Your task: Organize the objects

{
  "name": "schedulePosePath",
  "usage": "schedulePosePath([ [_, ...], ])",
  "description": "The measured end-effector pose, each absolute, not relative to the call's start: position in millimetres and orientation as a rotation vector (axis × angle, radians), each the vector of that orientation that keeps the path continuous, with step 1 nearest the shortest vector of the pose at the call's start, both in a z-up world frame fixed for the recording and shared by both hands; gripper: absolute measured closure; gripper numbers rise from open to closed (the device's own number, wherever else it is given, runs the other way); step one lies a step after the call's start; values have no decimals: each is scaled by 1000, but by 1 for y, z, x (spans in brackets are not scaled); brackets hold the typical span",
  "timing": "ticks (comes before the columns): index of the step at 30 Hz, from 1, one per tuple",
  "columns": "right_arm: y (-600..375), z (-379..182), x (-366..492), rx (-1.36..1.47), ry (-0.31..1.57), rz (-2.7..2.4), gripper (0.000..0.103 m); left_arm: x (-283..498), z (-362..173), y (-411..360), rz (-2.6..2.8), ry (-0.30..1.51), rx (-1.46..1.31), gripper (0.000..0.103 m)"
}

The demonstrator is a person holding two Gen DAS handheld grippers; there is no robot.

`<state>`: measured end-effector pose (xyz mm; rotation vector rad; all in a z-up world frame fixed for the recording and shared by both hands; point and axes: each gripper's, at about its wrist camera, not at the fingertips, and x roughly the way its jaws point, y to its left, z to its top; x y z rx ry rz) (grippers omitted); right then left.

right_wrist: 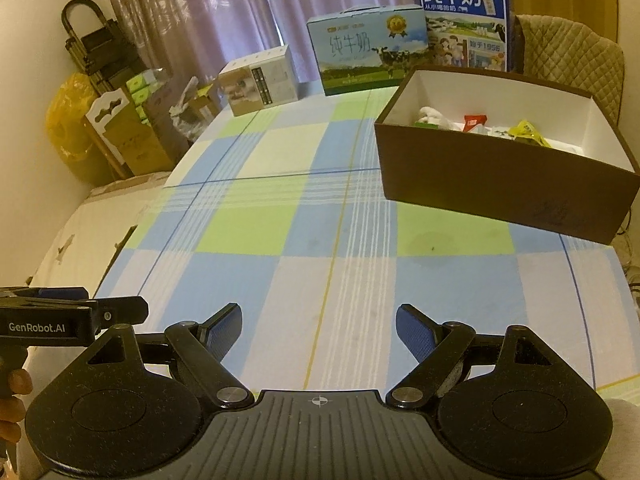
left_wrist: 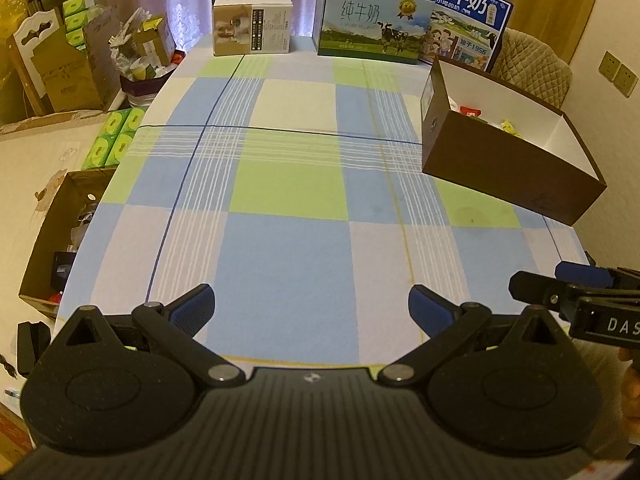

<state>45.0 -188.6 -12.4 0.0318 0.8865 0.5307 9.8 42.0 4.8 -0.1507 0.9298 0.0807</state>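
Note:
A brown box (right_wrist: 500, 184) with a white inside stands on the right of the checked tablecloth (right_wrist: 304, 240); several small packets lie in it, among them a yellow one (right_wrist: 528, 130) and a red-and-white one (right_wrist: 474, 122). The same box (left_wrist: 504, 168) shows in the left wrist view. My left gripper (left_wrist: 311, 304) hovers open over the near table edge, nothing between its blue pads. My right gripper (right_wrist: 319, 322) is also open and empty, near the front edge, well short of the box. Each gripper appears at the edge of the other's view.
At the table's far end stand a beige carton (left_wrist: 252, 26), a milk carton with a cow picture (left_wrist: 372, 22) and a blue milk carton (left_wrist: 468, 20). Cardboard boxes and green tissue packs (left_wrist: 114, 140) crowd the floor at left. A quilted chair (right_wrist: 568, 52) stands behind the brown box.

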Motion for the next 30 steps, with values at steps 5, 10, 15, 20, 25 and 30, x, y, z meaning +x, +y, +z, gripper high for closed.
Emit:
schedulePosePath([
  [5,-188,-17,46,29,900,531,22,11,3,42,80,939,-152,1],
  [10,-187,-23,47,25,913,530,22,14,-3,40,67,956,-156,1],
  [15,-188,-28,49,28,927,522,22,16,-9,39,60,974,-155,1],
  [20,-189,-32,52,28,940,515,22,20,-15,38,55,988,-157,1],
  [25,-189,-37,53,26,954,508,22,25,-20,36,50,1000,-160,1],
  [30,-191,-41,55,21,960,503,22,28,-24,33,41,1009,-158,1],
])
